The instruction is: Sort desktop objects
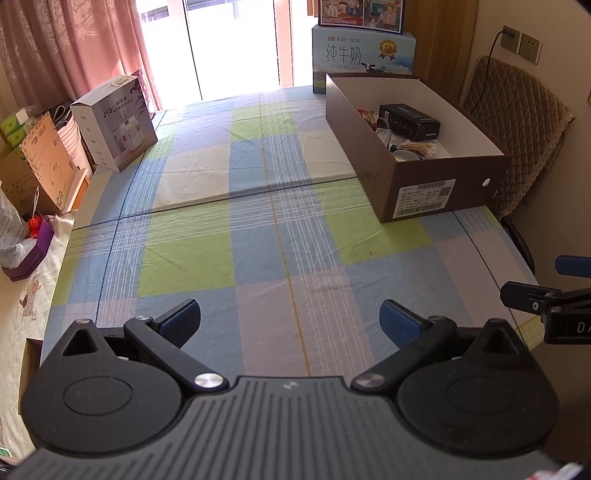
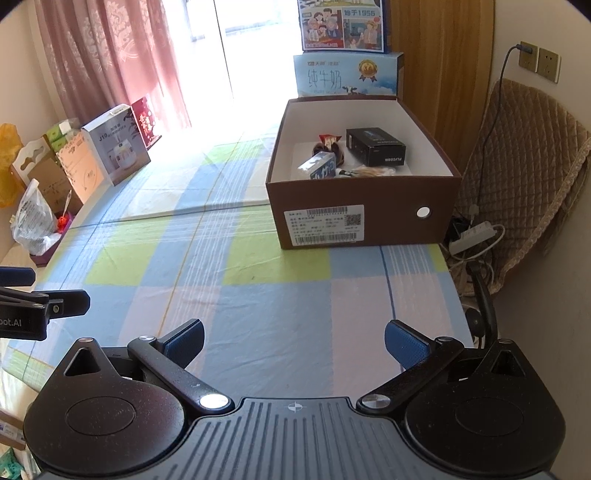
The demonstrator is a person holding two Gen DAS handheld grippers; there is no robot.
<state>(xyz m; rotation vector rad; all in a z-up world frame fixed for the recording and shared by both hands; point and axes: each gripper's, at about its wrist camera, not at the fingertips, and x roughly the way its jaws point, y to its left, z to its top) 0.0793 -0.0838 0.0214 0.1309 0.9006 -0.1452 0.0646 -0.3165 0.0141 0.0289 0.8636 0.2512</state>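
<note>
Right wrist view is showing my right hand-held gripper [image 2: 294,345] hanging wide open over the table [image 2: 258,295]; my left hand-held gripper [image 1: 290,322] is also gaping, empty. Objects are lying inside the brown box [image 2: 364,221], far right.

A table with one open box on it and more boxes around it.

The open box [image 2: 364,221] sits on the right side of the table [image 2: 229,295], toward the far end. In it lie a small box [image 2: 376,147], a little carton [image 2: 320,168] to the left of that, a snack pack [image 2: 328,142] behind the carton, and some thin sticks [image 2: 373,171] near the front wall. A milk box [image 2: 347,75] stands just behind the open box, with a picture box [image 2: 341,26] on top of it. A humidifier box [image 1: 114,123] stands at the far left edge of the table. A chair [image 2: 524,166] is to the right of the open box.
</note>
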